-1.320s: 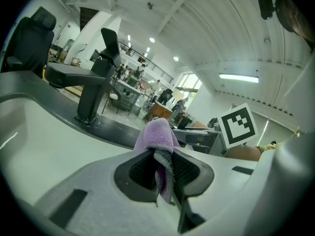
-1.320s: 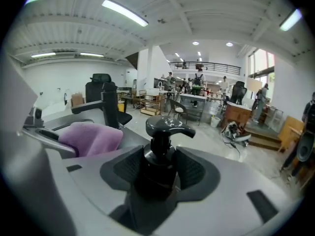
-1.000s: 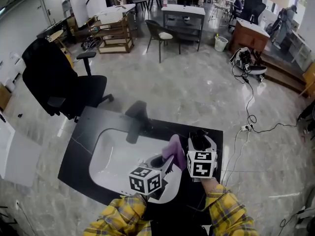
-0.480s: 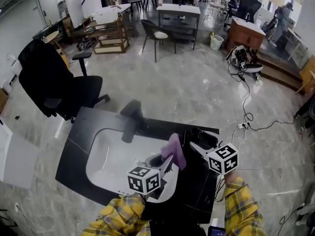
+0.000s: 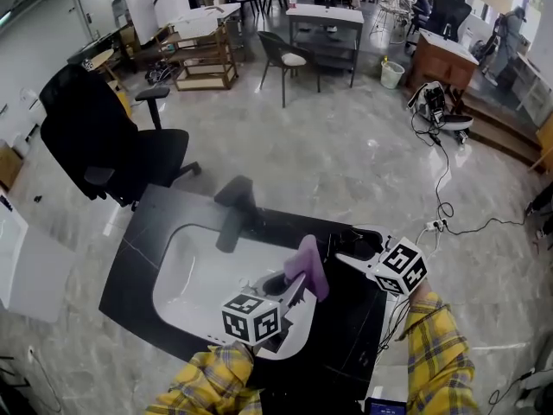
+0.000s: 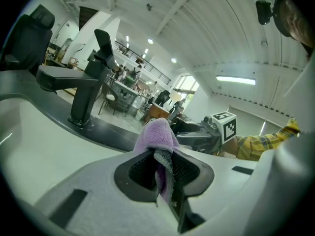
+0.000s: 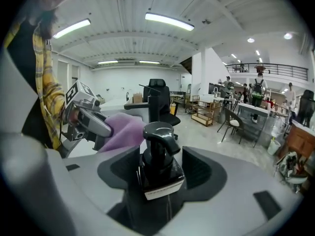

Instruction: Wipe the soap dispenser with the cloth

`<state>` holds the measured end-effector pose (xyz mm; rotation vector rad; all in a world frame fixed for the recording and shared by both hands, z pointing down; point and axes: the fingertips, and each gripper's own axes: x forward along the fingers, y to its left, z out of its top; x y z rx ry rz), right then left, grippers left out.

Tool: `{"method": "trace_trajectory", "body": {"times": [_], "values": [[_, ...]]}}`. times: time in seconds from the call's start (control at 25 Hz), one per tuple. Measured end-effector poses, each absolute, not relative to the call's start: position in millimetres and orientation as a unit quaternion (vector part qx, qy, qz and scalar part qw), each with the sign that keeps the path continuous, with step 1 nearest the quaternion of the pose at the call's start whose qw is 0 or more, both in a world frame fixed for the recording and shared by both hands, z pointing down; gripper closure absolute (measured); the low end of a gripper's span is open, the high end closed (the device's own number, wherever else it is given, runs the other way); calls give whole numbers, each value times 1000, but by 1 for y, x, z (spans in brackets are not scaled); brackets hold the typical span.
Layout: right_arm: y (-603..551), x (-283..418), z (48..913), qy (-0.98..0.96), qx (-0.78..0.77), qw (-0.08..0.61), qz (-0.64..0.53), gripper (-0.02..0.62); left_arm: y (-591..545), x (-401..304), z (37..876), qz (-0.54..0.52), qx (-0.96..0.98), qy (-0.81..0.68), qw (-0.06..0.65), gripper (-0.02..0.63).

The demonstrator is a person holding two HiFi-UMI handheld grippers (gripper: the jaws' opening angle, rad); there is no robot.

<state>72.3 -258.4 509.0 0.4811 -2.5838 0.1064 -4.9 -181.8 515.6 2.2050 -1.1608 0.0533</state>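
Note:
My left gripper (image 5: 292, 285) is shut on a purple cloth (image 5: 308, 266), whose fold sticks up past the jaws (image 6: 157, 135) over the white sink (image 5: 194, 279). The black pump soap dispenser (image 7: 157, 163) stands between the jaws of my right gripper (image 7: 160, 178), on the black counter (image 5: 143, 236) right of the basin. Those jaws have just been opening; a thin gap shows at the bottle's right side, so they are open around it. The cloth (image 7: 125, 132) hangs just left of the dispenser (image 5: 343, 242), close to it. My right gripper (image 5: 347, 245) lies rolled over.
A black faucet (image 5: 233, 210) rises at the far side of the sink. The counter's right edge lies just under my right hand. Beyond are a black office chair (image 5: 104, 150), tables, chairs and floor cables (image 5: 436, 180).
My right gripper has rolled over and its marker cube has swung out to the right, with the dispenser still between its jaws. The left gripper and the cloth have stayed where they were.

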Motion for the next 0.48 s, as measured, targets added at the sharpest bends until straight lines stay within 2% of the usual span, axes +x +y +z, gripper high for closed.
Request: {"method": "trace_trajectory", "body": {"times": [0.48], "values": [[-258,67,520,-949,41,312,9,359,-192,-5,525,23,829,-454,326,541]]}}
